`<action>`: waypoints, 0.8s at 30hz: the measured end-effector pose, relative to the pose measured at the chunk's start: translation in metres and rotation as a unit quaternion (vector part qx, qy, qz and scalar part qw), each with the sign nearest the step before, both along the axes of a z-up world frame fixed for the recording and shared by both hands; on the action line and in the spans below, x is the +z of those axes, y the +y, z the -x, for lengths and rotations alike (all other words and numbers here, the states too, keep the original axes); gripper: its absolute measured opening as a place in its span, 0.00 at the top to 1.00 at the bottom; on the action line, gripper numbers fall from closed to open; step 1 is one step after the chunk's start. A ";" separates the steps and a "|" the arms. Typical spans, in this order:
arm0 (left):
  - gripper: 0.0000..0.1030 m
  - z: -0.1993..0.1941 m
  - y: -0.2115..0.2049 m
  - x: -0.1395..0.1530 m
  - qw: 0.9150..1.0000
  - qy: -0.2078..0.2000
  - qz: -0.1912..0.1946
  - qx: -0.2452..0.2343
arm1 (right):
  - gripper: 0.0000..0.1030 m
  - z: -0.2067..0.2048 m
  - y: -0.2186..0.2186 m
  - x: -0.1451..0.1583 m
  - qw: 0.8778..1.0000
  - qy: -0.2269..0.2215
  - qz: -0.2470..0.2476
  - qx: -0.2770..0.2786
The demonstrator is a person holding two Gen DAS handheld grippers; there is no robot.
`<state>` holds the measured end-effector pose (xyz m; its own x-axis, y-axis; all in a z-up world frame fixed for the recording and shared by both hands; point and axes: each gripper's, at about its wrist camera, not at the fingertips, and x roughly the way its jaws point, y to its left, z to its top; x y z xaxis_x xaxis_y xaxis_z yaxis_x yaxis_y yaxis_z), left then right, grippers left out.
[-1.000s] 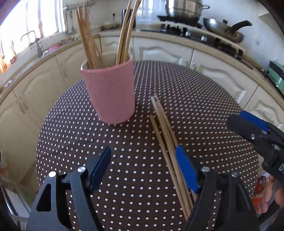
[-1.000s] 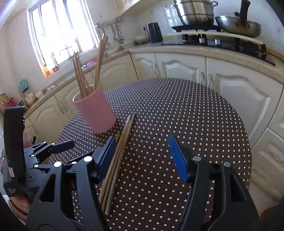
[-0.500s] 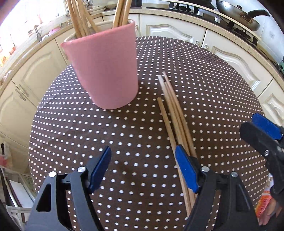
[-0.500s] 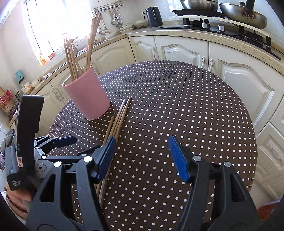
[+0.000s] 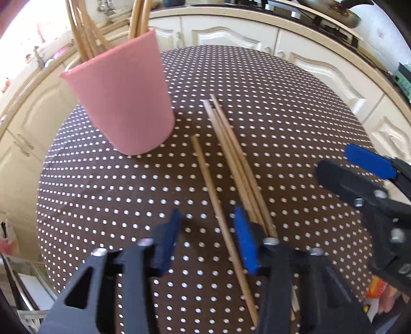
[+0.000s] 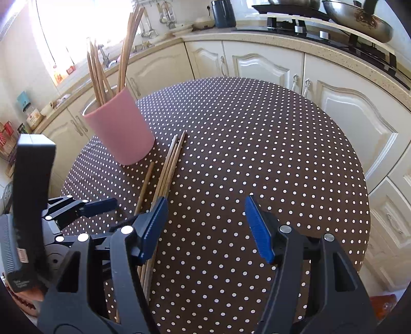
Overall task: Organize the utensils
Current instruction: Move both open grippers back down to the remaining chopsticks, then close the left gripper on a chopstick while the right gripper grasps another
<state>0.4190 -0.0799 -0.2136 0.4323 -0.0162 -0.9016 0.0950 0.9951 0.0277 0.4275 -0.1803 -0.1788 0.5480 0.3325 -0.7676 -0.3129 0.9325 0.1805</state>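
A pink cup (image 5: 123, 102) holding several wooden chopsticks stands on the brown polka-dot table (image 5: 282, 108); it also shows in the right wrist view (image 6: 120, 131). Loose chopsticks lie on the cloth: one apart (image 5: 218, 205) and a bundle (image 5: 236, 164) to its right, also seen in the right wrist view (image 6: 169, 167). My left gripper (image 5: 208, 236) straddles the single chopstick, its jaws partly closed with a gap on each side of the stick. My right gripper (image 6: 205, 226) is open and empty over the cloth, right of the bundle.
Cream kitchen cabinets (image 6: 257, 66) curve round behind the table. A stove with a wok (image 6: 359, 23) is at the back right, and a sink and window at the back left. The table edge drops off on the left and right.
My left gripper has lowered toward the chopsticks and its jaws have narrowed around the single chopstick. My right gripper has tilted down a little and stays open.
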 end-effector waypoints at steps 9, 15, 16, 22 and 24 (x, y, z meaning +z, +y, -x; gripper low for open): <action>0.90 0.002 0.030 0.000 1.000 -0.001 0.009 0.001 | 0.42 -0.013 0.036 -0.010 0.996 0.061 0.048 0.043; 0.91 0.007 0.048 -0.002 1.000 0.003 0.015 -0.002 | 0.66 -0.022 0.057 -0.019 0.991 0.098 0.066 0.056; 0.91 0.008 0.048 -0.003 1.000 0.002 0.013 -0.005 | 0.66 -0.023 0.060 -0.020 0.991 0.099 0.074 0.055; 0.91 0.024 0.061 0.001 1.000 0.004 0.015 -0.011 | 0.68 -0.026 0.078 -0.028 0.987 0.113 0.101 0.058; 0.91 0.021 0.060 0.000 1.000 0.004 0.011 -0.014 | 0.71 -0.026 0.084 -0.028 0.985 0.115 0.115 0.060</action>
<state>0.3980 -0.0194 -0.2134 0.4251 -0.0490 -0.9038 0.1232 0.9924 0.0041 0.4535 -0.0963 -0.2063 0.3185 0.1872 -0.9292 -0.3990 0.9157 0.0477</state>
